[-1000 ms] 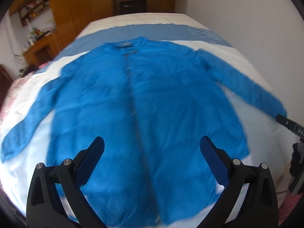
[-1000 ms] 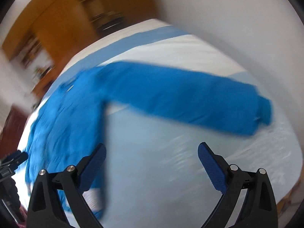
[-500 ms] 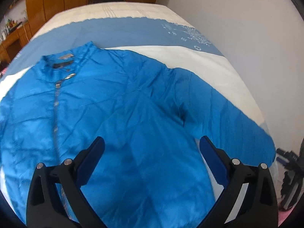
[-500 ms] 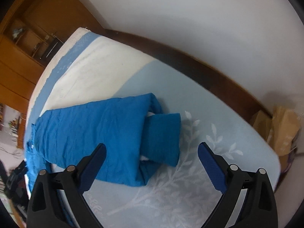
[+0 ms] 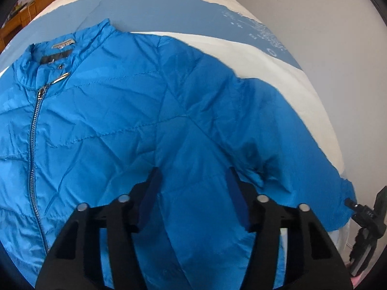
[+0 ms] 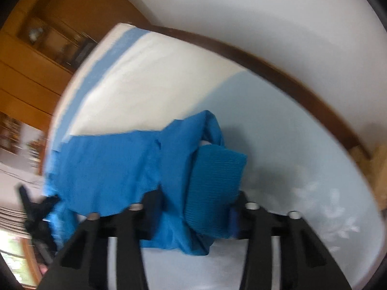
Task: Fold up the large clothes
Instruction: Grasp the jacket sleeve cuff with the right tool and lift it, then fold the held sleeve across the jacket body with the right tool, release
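Jacket [image 5: 135, 125] lies zipped and flat on the bed [image 5: 278, 72], nothing folded yet. Left gripper [image 5: 193, 193], jaws just narrowing but apart, over the body near the armpit at 3 o'clock. Right gripper [image 6: 193, 207] closing around the cuff [image 6: 215, 181]; grip unclear.

The left gripper [image 5: 192, 193] was a matte black plastic frame of angled struts with open cut-outs, filling the lower part of the frame. Two round silver screw heads sat on each side. Its jaws wore flat, dark blue pads. The right gripper [image 6: 196, 213] looked the same: black struts, silver screw heads, blue pads.
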`<state>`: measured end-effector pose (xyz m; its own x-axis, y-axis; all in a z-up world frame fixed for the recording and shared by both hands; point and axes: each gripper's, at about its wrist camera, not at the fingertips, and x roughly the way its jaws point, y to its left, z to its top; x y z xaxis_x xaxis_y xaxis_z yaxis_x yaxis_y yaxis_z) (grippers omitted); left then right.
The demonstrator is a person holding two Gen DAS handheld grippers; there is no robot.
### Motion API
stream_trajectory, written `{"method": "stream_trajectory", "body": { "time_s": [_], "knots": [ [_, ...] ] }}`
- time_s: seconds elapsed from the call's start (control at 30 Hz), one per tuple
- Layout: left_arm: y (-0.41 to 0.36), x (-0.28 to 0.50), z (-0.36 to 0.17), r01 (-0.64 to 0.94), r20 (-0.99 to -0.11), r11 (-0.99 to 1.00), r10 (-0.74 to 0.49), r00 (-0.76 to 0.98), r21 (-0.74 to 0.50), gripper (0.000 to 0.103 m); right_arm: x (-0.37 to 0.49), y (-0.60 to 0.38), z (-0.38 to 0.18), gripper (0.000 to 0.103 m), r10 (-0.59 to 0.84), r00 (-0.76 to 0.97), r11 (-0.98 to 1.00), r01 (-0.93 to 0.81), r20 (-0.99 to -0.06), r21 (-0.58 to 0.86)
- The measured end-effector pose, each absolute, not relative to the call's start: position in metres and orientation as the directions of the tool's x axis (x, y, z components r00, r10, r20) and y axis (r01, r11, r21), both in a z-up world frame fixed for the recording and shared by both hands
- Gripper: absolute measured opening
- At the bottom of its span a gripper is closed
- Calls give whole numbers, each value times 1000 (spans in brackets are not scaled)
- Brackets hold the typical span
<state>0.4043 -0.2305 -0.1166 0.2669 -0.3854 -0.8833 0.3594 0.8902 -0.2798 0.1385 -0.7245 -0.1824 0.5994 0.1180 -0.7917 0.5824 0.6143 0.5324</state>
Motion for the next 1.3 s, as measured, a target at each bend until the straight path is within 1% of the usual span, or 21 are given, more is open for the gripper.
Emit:
{"method": "stream_trajectory", "body": {
  "time_s": [0.17, 0.2, 0.23, 0.3, 0.4, 0.5, 0.53, 0.6, 0.67, 0.77, 0.9, 1.03, 1.13, 1.17, 1.2, 1.23, 1.27, 1.3],
  "knots": [
    [-226, 407, -120, 371, -866, 881, -410, 288, -293, 51, 157, -725, -175, 28, 110, 642, 593, 571, -759, 568],
    [-224, 406, -119, 369, -866, 881, -410, 286, -295, 49, 158, -721, -167, 27, 103, 655, 604, 557, -749, 570],
    [-223, 406, -117, 362, -869, 884, -407, 281, -296, 44, 158, -716, -157, 27, 89, 671, 628, 536, -736, 564],
    [-212, 403, -106, 347, -861, 880, -427, 275, -325, 44, 166, -702, -130, 27, 77, 717, 679, 471, -693, 562],
    [-198, 397, -78, 345, -844, 886, -423, 329, -310, 44, 191, -677, -93, 27, 150, 775, 728, 333, -613, 599],
    [-178, 388, -51, 355, -830, 898, -396, 393, -260, 47, 222, -646, -72, 27, 218, 773, 763, 246, -596, 598],
    [-170, 387, -46, 351, -829, 903, -384, 407, -246, 49, 241, -629, -66, 27, 261, 764, 773, 200, -589, 602],
    [-154, 389, -41, 337, -830, 914, -361, 424, -226, 53, 261, -605, -59, 27, 311, 751, 783, 145, -583, 605],
    [-133, 391, -42, 314, -838, 927, -331, 435, -204, 54, 293, -568, -51, 27, 375, 731, 796, 62, -570, 603],
    [-101, 394, -49, 274, -846, 943, -299, 441, -190, 55, 328, -514, -46, 27, 423, 689, 819, -13, -588, 573],
    [-64, 394, -52, 225, -842, 950, -299, 449, -217, 56, 379, -445, -52, 27, 492, 604, 829, -103, -628, 550],
    [-44, 393, -55, 199, -839, 953, -295, 457, -227, 58, 403, -401, -64, 27, 467, 565, 864, -125, -680, 488],
    [-35, 396, -57, 184, -837, 951, -307, 454, -249, 58, 417, -379, -75, 28, 485, 523, 862, -153, -701, 483],
    [-30, 398, -58, 180, -832, 946, -323, 451, -270, 58, 421, -371, -79, 31, 502, 501, 856, -174, -705, 486],
    [-27, 398, -58, 175, -827, 941, -337, 449, -288, 60, 424, -367, -85, 35, 519, 484, 848, -189, -704, 495],
    [-23, 399, -58, 170, -823, 937, -351, 447, -307, 61, 426, -362, -87, 37, 559, 460, 824, -217, -690, 523],
    [-21, 399, -59, 165, -820, 933, -359, 445, -319, 62, 426, -359, -88, 39, 606, 439, 791, -251, -663, 557],
    [-21, 400, -61, 160, -819, 930, -366, 442, -330, 63, 426, -356, -86, 40, 647, 422, 759, -282, -634, 587]
  ]
}}
